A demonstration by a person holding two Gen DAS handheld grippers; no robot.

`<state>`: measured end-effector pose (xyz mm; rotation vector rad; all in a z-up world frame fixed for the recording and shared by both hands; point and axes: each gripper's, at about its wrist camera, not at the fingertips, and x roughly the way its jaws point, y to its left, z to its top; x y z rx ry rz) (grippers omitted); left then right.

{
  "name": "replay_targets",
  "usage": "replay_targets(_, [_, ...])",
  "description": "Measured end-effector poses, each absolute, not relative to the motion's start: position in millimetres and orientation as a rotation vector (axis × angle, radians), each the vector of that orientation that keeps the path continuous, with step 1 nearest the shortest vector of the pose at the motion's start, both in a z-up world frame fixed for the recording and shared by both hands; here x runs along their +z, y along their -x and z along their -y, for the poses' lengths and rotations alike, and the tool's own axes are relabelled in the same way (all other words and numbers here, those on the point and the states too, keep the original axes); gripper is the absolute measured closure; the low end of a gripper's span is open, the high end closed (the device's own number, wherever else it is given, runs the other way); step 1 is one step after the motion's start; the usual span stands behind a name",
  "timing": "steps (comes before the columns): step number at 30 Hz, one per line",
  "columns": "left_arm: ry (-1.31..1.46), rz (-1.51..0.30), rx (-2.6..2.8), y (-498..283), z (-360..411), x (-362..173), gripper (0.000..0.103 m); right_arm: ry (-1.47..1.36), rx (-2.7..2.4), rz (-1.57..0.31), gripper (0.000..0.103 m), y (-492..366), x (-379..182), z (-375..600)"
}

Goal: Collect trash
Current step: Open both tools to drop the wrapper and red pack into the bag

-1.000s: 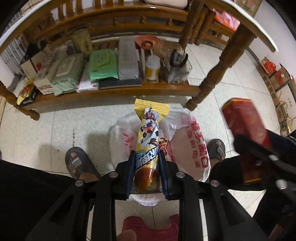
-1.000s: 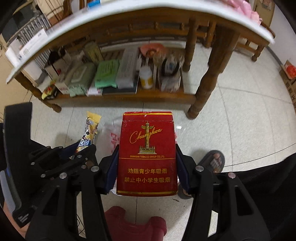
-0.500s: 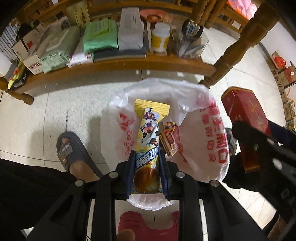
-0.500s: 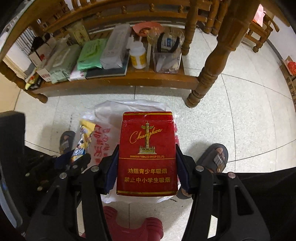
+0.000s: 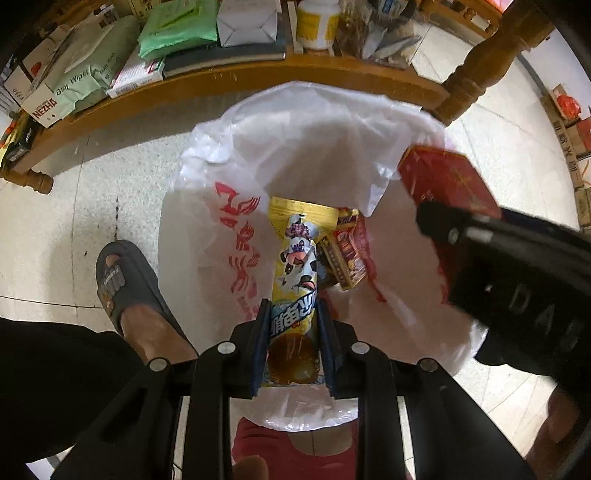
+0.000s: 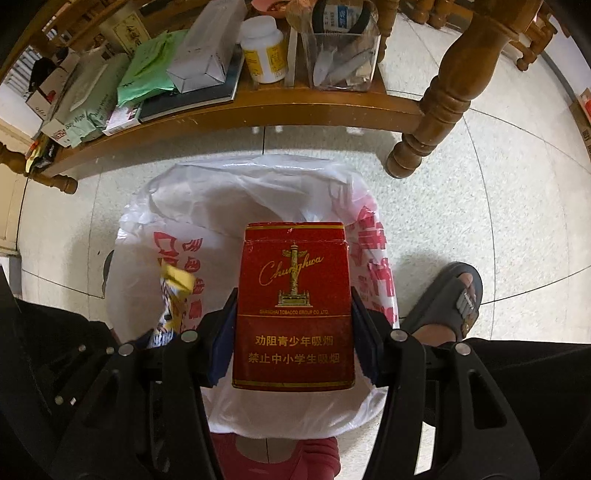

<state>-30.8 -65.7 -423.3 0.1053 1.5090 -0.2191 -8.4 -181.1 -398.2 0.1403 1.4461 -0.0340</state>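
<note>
The left gripper (image 5: 291,343) is clamped on a yellow snack wrapper (image 5: 295,266) printed with a cartoon cow, its free end hanging over the open white plastic bag (image 5: 295,155) on the tiled floor. The right gripper (image 6: 293,332) squeezes a red cigarette box (image 6: 293,306) by its 2 sides, above the same bag, which carries red lettering. A small red and gold packet (image 5: 347,254) lies inside the bag, just beside the wrapper. A grey sandal (image 5: 122,280) stands at the bag's left side, another (image 6: 448,299) at its right. Beyond, a wooden shelf (image 6: 258,114) holds a white bottle (image 6: 264,50) and green wipes packs (image 5: 177,26)
</note>
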Motion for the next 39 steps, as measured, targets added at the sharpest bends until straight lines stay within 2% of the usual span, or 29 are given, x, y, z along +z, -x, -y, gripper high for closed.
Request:
replay_targets(4, [-0.081,-1.519,-0.2,28,59,-427,0.077,-0.162,-0.035,-1.475,0.049,8,-406,183])
replay_targets(6, [-0.07,-1.52,-0.201,27,58,-427,0.058,-0.155,-0.032,-1.487,0.049,7,-409,181])
replay_targets(7, [-0.07,-1.512,-0.2,27,58,-427,0.043,-0.153,-0.032,-1.497,0.049,6,-410,181])
replay_targets(8, [-0.066,-1.509,-0.204,27,57,-426,0.037,-0.153,-0.034,-1.496,0.045,6,-410,180])
replay_targets(11, [-0.071,-1.504,-0.207,27,58,-425,0.037,-0.148,-0.041,-1.488,0.029,5,-409,179])
replay_targets(15, [-0.079,-1.501,-0.211,27,60,-423,0.035,-0.152,-0.053,-1.48,0.028,5,-407,182])
replay_targets(17, [-0.081,-1.498,-0.212,27,61,-421,0.025,-0.16,-0.057,-1.48,0.027,5,-406,183])
replay_targets(24, [-0.097,-1.483,-0.21,27,63,-417,0.018,-0.162,-0.059,-1.478,0.027,5,-405,185])
replay_targets(27, [-0.11,-1.473,-0.2,27,62,-415,0.008,-0.169,-0.066,-1.474,0.026,6,-403,186])
replay_targets(39, [-0.108,-1.393,-0.176,26,58,-390,0.008,-0.228,-0.089,-1.405,0.016,15,-362,199])
